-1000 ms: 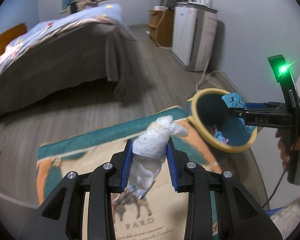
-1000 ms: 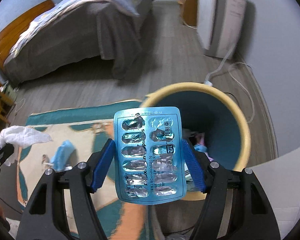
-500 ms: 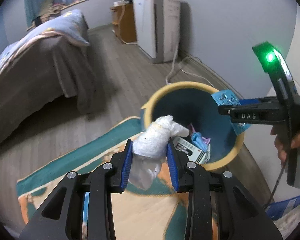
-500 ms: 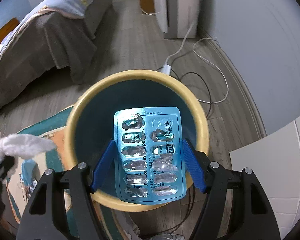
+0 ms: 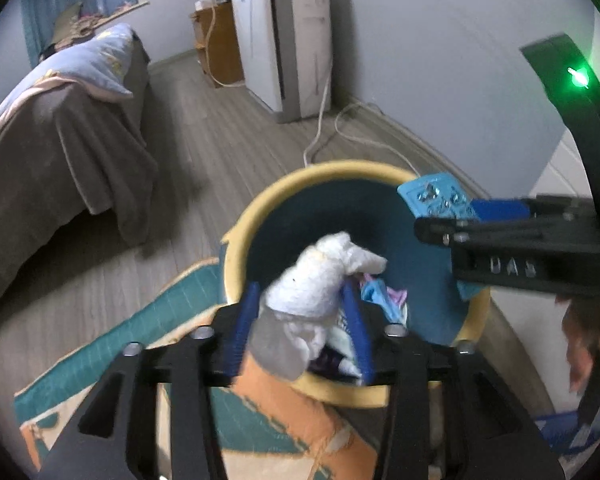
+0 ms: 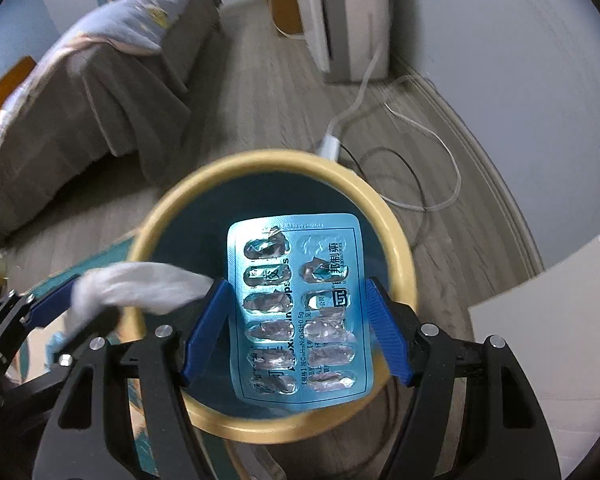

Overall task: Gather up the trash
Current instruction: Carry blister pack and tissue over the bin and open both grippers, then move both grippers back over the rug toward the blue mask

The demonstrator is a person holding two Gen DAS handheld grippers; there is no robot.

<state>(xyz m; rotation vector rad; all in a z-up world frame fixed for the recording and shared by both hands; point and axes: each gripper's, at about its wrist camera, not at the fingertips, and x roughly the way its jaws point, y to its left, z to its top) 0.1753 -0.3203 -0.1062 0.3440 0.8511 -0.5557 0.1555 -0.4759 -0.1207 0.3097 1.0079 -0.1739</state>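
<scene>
Over the bin, the right gripper clamps the blister pack by its long edges: stiff, light, slick foil. At the bin's near rim, the left gripper is opening around the tissue, a soft, weightless wad that may cling to a pad.

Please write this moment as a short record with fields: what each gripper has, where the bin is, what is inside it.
left gripper: jaws opening, white crumpled tissue between them, above the bin's near rim
right gripper: shut on blue empty blister pack, over the bin mouth
bin: yellow rim, teal inside, on the floor beside the rug
bin contents: some coloured wrappers
</scene>
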